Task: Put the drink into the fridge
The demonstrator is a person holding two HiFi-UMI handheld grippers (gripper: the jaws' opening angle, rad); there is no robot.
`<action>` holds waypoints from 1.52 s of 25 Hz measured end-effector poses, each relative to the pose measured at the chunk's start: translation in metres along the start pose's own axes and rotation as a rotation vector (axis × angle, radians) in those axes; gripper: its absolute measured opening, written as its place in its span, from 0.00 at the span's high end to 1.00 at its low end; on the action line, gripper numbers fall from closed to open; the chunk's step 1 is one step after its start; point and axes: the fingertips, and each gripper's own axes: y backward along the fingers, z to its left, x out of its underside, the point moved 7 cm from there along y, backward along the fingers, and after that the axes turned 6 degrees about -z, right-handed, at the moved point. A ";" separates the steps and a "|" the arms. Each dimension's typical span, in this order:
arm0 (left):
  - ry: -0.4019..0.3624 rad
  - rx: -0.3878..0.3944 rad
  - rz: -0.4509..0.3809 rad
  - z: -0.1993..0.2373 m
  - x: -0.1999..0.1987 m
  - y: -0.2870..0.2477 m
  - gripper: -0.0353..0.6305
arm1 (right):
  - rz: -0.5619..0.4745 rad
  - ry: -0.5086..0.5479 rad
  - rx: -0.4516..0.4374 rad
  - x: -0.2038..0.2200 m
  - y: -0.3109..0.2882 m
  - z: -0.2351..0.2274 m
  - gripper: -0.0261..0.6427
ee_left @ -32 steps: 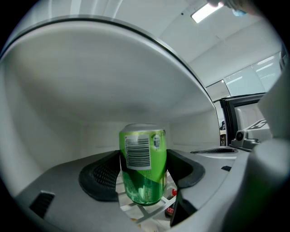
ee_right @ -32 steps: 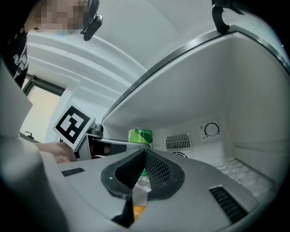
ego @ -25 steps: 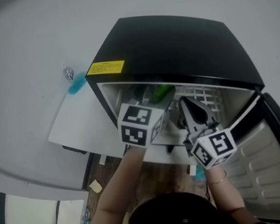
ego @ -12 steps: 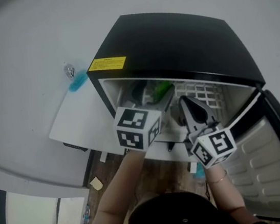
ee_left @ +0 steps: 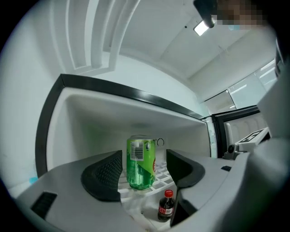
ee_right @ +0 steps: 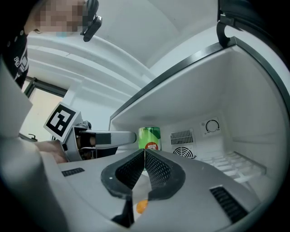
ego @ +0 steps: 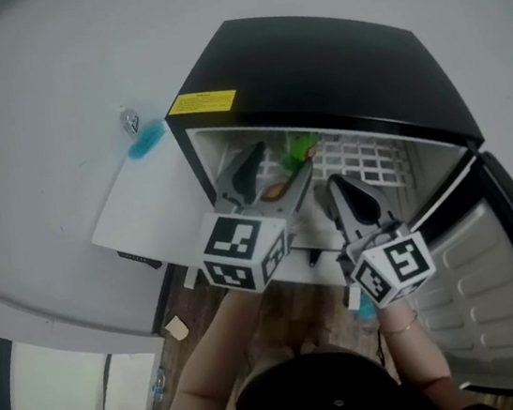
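A green drink can (ee_left: 141,163) stands upright on the white wire shelf (ee_left: 159,174) inside the open black fridge (ego: 312,59). My left gripper (ee_left: 144,170) is open just in front of the can, with its jaws to either side and clear of it. In the head view the left gripper (ego: 276,173) sits at the fridge mouth and the can (ego: 301,150) shows behind it. To the right, my right gripper (ego: 337,185) is shut on nothing. In its own view the right gripper (ee_right: 144,156) points at the can (ee_right: 149,137).
A small cola bottle (ee_left: 166,206) stands below the wire shelf. The fridge door (ego: 484,309) hangs open at the right. A thermostat dial (ee_right: 212,126) and a fan vent (ee_right: 183,154) are on the back wall. A white ledge (ego: 144,215) with a blue thing (ego: 144,144) lies to the left.
My left gripper has drawn back out of the fridge toward me, and the can stays on the shelf. The right gripper has hardly moved.
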 end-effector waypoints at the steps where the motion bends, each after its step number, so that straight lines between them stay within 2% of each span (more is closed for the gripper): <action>1: -0.001 -0.003 -0.004 -0.001 0.000 0.004 0.47 | -0.007 0.000 0.000 -0.001 0.002 0.002 0.95; 6: 0.005 -0.006 -0.016 -0.004 0.000 0.022 0.49 | -0.050 0.003 0.032 -0.009 0.011 0.007 0.95; 9: 0.017 -0.001 -0.034 -0.009 0.001 0.033 0.62 | -0.051 -0.009 0.033 -0.009 0.015 0.009 0.95; 14: 0.024 0.004 -0.061 -0.020 0.004 0.046 0.71 | -0.049 -0.029 0.034 -0.009 0.022 0.013 0.95; 18: 0.059 0.007 -0.103 -0.026 0.010 0.057 0.82 | -0.029 -0.030 0.011 -0.007 0.029 0.019 0.95; 23: 0.092 0.029 -0.083 -0.034 0.024 0.069 0.92 | -0.010 -0.051 -0.019 0.000 0.039 0.029 0.95; 34: 0.113 0.041 -0.005 -0.045 0.053 0.095 0.94 | 0.054 -0.057 -0.032 0.020 0.063 0.039 0.95; 38: 0.091 0.043 0.032 -0.053 0.063 0.097 0.94 | 0.080 -0.039 -0.044 0.024 0.063 0.044 0.95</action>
